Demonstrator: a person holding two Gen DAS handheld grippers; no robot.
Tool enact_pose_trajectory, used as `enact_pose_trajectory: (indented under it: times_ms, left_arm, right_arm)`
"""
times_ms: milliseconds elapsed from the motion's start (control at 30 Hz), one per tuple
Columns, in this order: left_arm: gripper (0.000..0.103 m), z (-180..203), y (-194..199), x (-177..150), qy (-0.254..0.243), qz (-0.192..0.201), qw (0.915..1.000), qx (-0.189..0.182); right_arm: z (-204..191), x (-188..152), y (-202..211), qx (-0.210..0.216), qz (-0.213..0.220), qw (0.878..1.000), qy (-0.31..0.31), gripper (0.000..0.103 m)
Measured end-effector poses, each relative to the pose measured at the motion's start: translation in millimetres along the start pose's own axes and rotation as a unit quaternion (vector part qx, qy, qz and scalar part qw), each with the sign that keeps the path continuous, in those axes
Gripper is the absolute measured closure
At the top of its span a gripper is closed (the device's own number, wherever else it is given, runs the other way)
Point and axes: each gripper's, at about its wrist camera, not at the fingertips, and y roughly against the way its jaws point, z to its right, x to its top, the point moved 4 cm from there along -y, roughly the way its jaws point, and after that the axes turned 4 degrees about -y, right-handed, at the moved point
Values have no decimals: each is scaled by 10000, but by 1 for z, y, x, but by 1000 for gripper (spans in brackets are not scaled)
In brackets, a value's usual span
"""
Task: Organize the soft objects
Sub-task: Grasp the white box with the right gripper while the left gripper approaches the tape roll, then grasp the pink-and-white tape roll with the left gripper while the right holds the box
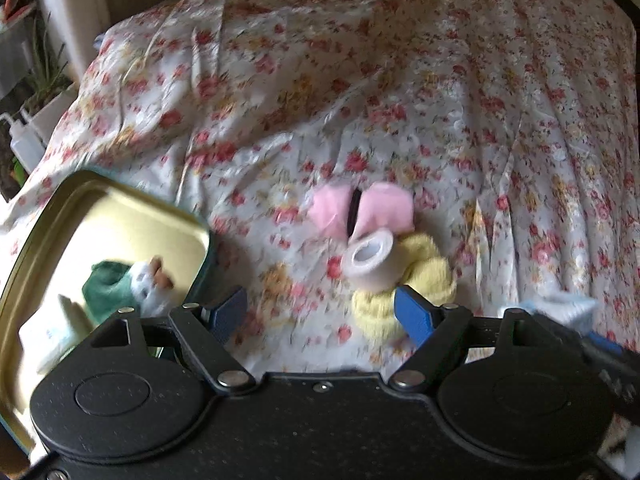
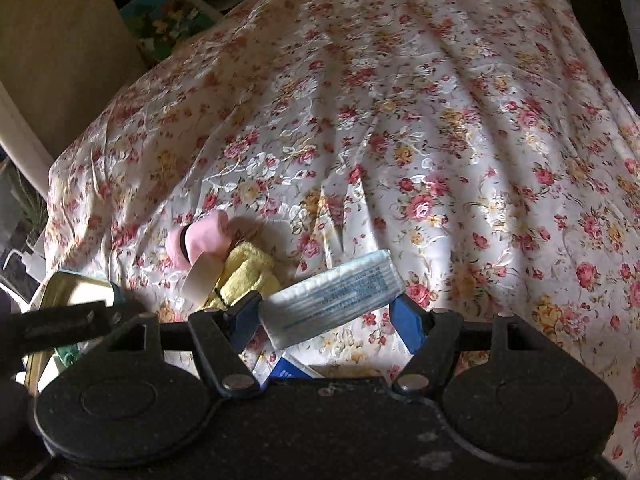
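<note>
One tissue pack sits pinched in the right gripper; the left gripper hangs spread and empty. One pink sock, one tape roll and one yellow cloth lie touching on the floral bedsheet, beside one tin.

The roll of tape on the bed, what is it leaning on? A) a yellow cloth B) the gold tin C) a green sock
A: the roll of tape rests against the yellow cloth, next to the pink socks, apart from the gold tin.
</note>
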Motion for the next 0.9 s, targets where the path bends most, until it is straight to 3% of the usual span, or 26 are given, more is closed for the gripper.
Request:
enact_pose_trajectory:
  times_ms: [67,300,500,767,867,900]
  left_arm:
    - [21,3,-9,4,-17,63,10000,34]
    - [21,12,-37,10,305,-150,9992,-231]
    - [21,19,-56,12,387,-225,9988,-187]
    - [23,13,-75,14,898,-350,9946,-390]
    - [32,13,-80,14,1030,-406,9925,-510]
    - [41,14,-83,14,1066,-467,9917,-553]
  right_arm:
    - [0,0,-4,15,-18,10000,-32,33]
    - [6,-4,-13,58,-149,9998,-112,33]
    - [9,-6,-18,115,-201,9997,-89,33]
    - [13,-6,-24,212,-233,9995,-71,33]
    - [15,-6,-25,238,-249,9994,-94,33]
    - [16,-6,-26,240,-248,9993,-107,33]
